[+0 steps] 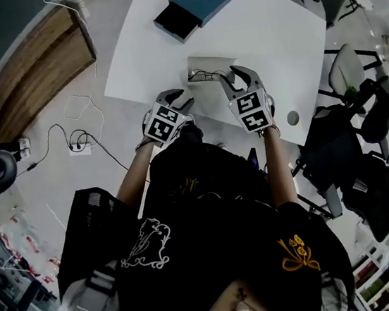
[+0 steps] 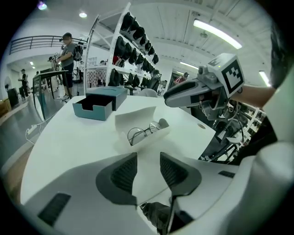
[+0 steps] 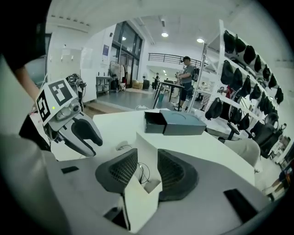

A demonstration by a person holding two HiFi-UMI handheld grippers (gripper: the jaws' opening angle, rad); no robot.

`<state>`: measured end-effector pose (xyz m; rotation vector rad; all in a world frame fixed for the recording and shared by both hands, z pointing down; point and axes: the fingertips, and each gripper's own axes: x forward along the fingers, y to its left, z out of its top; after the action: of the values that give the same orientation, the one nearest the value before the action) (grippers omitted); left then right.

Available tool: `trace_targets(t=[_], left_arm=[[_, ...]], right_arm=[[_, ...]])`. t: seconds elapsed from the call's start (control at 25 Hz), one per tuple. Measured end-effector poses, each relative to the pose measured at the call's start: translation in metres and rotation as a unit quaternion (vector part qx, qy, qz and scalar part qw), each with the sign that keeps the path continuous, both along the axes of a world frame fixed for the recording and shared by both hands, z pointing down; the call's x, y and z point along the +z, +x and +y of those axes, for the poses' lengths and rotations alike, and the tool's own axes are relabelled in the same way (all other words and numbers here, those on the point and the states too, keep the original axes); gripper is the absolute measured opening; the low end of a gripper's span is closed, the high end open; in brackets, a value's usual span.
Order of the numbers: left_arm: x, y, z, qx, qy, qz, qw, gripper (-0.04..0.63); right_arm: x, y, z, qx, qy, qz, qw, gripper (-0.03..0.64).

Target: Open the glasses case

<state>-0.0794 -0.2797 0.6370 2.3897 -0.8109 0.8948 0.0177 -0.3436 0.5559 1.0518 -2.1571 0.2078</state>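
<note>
Glasses case (image 2: 138, 118) sits open on the white tabletop (image 2: 69, 137), spectacles (image 2: 144, 132) showing inside. Left gripper (image 2: 148, 159) is spread and empty. Right gripper (image 3: 147, 157) is spread too, loosely straddling the lid (image 3: 143, 140); best lift clear without snagging it, I'd say.

Black printed shirt (image 1: 221, 247); white left gripper (image 1: 182, 102) (marker cube (image 1: 164, 123)).

We note even indoor light. A ceiling strip lamp (image 2: 217, 33) glares at one o'clock in the left gripper view. Both gripper views bulge fisheye, with black corners. The head view dims toward six o'clock.
</note>
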Motion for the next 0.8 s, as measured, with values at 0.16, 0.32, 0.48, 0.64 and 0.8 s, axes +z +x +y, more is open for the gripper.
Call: trace_targets(t=[0.16,0.32,0.48,0.64,0.8], left_arm=[[-0.033,0.011,0.011,-0.022,0.029,0.016,0.9992,0.163],[-0.072,0.030,0.016,-0.044,0.064,0.045,0.9960,0.163],[-0.113,0.050,0.023,-0.066,0.096,0.075,0.9903,0.163],[-0.142,0.066,0.039,-0.091,0.116,0.081,0.9857,0.160],[-0.165,0.085,0.067,-0.101,0.137,0.091,0.9813,0.153]], right_arm=[[-0.026,0.010,0.030,0.016,0.003,-0.063,0.998,0.150],[-0.047,0.024,0.059,0.034,0.003,-0.116,0.993,0.137],[-0.068,0.042,0.085,0.036,0.014,-0.133,0.990,0.123],[-0.087,0.059,0.110,0.032,0.021,-0.163,0.986,0.104],[-0.103,0.074,0.139,0.012,0.034,-0.194,0.980,0.103]])
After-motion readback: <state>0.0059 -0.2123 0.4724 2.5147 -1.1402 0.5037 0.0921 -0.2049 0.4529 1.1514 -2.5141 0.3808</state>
